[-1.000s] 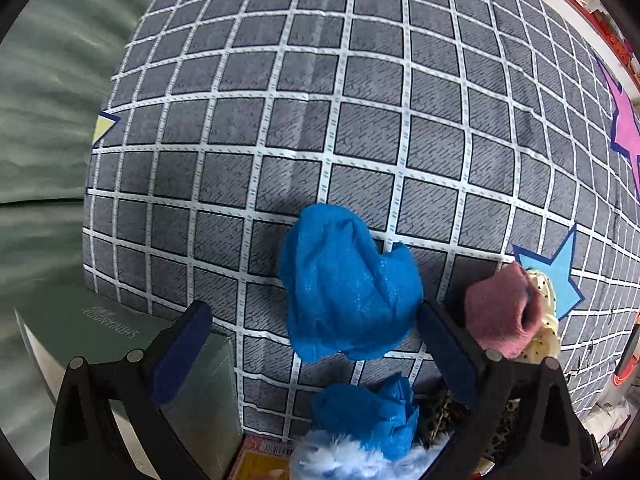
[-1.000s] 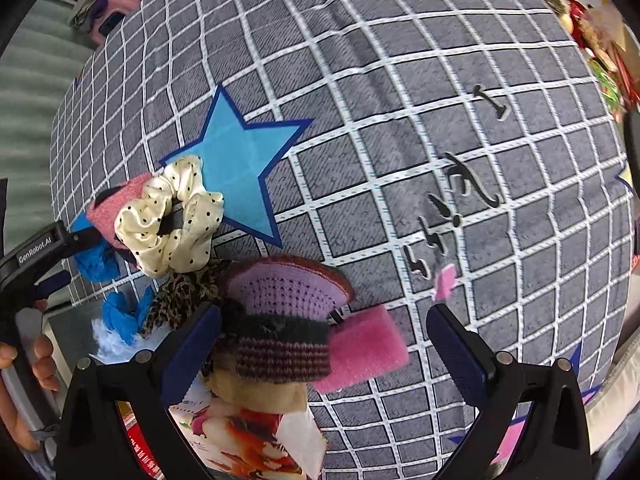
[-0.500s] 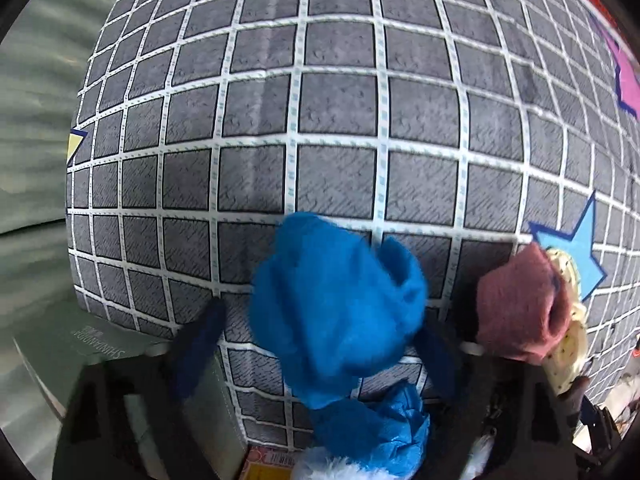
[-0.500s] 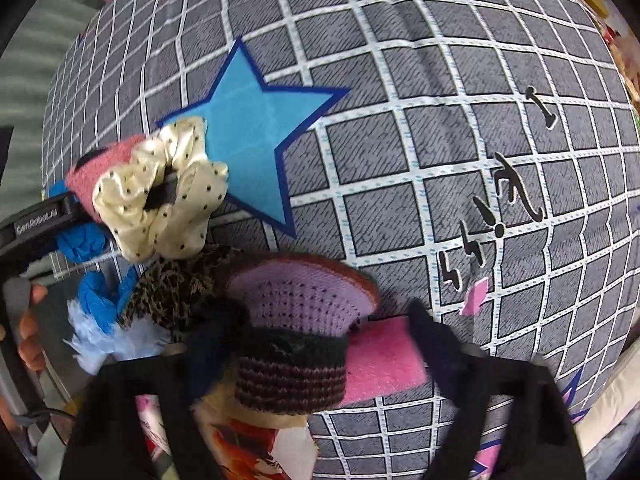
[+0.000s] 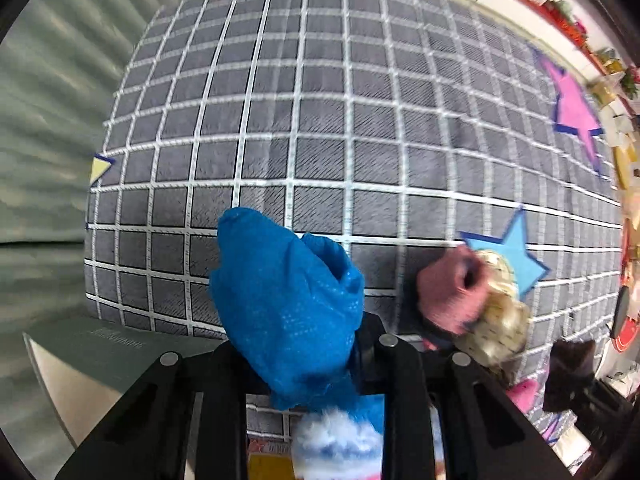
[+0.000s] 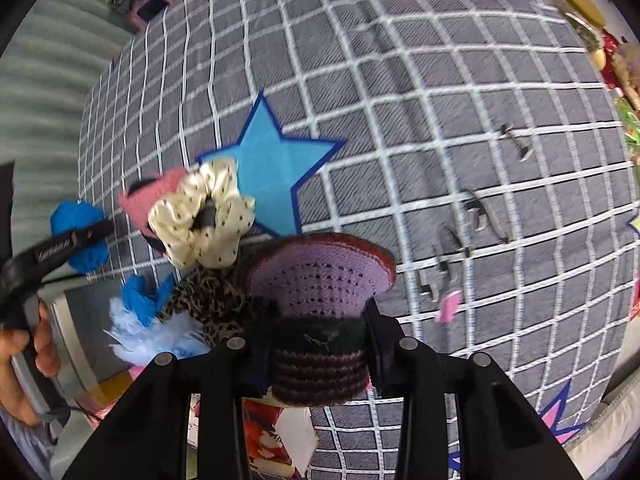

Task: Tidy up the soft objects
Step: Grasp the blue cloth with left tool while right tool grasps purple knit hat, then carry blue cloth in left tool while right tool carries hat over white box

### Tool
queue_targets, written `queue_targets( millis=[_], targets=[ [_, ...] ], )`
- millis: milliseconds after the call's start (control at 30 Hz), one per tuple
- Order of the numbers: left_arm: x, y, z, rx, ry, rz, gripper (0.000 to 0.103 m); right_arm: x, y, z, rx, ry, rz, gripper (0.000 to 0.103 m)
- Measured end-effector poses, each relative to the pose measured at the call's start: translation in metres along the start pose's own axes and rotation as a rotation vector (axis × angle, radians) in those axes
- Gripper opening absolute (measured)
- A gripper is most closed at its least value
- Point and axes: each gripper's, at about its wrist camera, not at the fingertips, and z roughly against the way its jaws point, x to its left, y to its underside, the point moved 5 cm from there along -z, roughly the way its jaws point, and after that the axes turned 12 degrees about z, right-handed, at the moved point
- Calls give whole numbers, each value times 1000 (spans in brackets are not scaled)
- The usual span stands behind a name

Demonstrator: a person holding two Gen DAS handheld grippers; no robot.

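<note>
Blue mesh cloth is bunched up right in the left tool, near the front-left corner of the bed. The jaws have just been closing and now they're pinched on its lower end, so the puffy bulk sticks out past the fingertips, pointing away from the camera over the grey checked blanket. Looks crinkly and light, a bit sparkly, no stiffness at all.

Over on the right, the knitted hat (lilac brim with a rusty red rim, dark striped crown) sits between the jaws of the right tool, which have also just been closing. The pads press on the crown, brim flaring forward. It lies near the front edge, right beside the leopard-print scrunchie.

The rest of the pile sits between the two tools: cream dotted scrunchie touching a pink knit piece, over the blue star printed on the blanket.

My guess is each hand lifts its own piece next, since each is already closest to its own. Where they go, can't tell.
</note>
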Motion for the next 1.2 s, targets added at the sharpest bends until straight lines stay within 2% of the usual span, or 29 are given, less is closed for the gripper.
queue_targets(
  millis=[167, 267, 433, 500, 533, 600, 633, 733, 867, 933, 1033, 1067, 1100, 1133, 1200],
  targets=[
    [-24, 15, 35, -58, 29, -65, 28, -5, -8, 32, -26, 2, 3, 37],
    [-39, 25, 58, -82, 46, -102, 28, -29, -2, 61, -31, -1, 4, 37],
    [-80, 58, 78, -107, 71, -168, 28, -50, 7, 87, -37, -17, 5, 37],
    [-93, 81, 81, -121, 73, -209, 28, -53, 15, 96, -41, -20, 19, 37],
    [-93, 84, 85, -120, 75, -221, 28, -52, 18, 98, -42, -14, 30, 37],
    [-110, 114, 86, -110, 97, -242, 28, -54, 27, 106, -45, -9, 51, 37],
    [-108, 111, 85, -104, 104, -248, 28, -52, 31, 108, -48, -7, 64, 37],
    [-106, 142, 86, -85, 124, -272, 28, -49, 45, 113, -48, -4, 103, 37],
    [-111, 185, 83, -46, 122, -319, 28, -46, 68, 111, -25, -36, 140, 37],
    [-120, 209, 78, -38, 117, -374, 28, -43, 79, 107, -12, -36, 158, 37],
    [-94, 216, 113, -33, 109, -482, 28, -37, 99, 101, 17, -37, 167, 37],
    [-70, 221, 138, -41, 130, -519, 28, -34, 105, 99, 22, -43, 164, 37],
    [-74, 230, 136, -60, 129, -567, 28, -30, 113, 98, 30, -46, 164, 37],
    [-39, 234, 167, -63, 138, -590, 28, -26, 120, 95, 36, -45, 168, 37],
    [-31, 245, 168, -74, 164, -645, 28, -13, 136, 88, 47, -30, 182, 37]
  ],
)
